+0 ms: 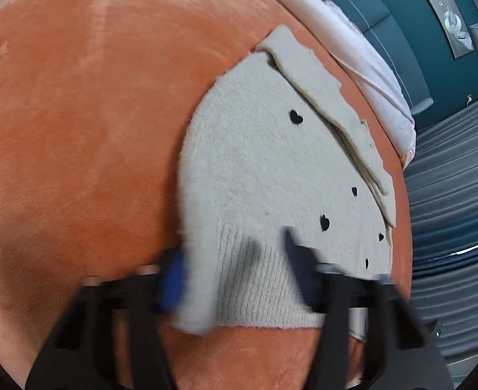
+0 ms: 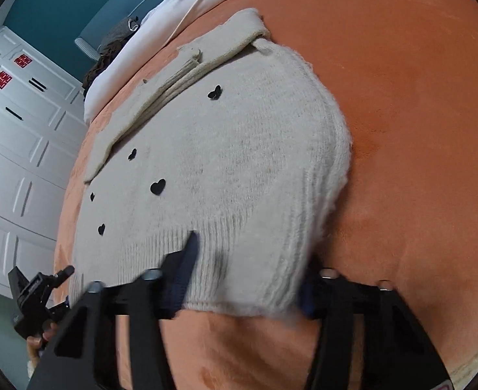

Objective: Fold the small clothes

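The sweater (image 1: 271, 169) is sagging between my left gripper (image 1: 235, 266) and right gripper (image 2: 248, 273) — both spread around its ribbed hem (image 2: 219, 260), not pinching. I'm risking a slipped layer — the knit is bunching thick.

cream sweater (image 1: 258, 169), black hearts (image 1: 296, 117)

My right tool (image 2: 242, 279) at ribbed hem of cream knit sweater (image 2: 226, 162), fingers wide apart, hem edge lying between them; left finger (image 2: 187, 260) resting on knit, right finger mostly hidden under fabric. Sweater spread on orange plush bed cover (image 2: 401, 113), black heart motifs (image 2: 158, 186) scattered across it, one sleeve (image 2: 174, 91) folded over far side. My left tool (image 2: 34, 299) low at left edge. White cabinet doors (image 2: 21, 149) beyond, teal wall (image 2: 60, 16) above
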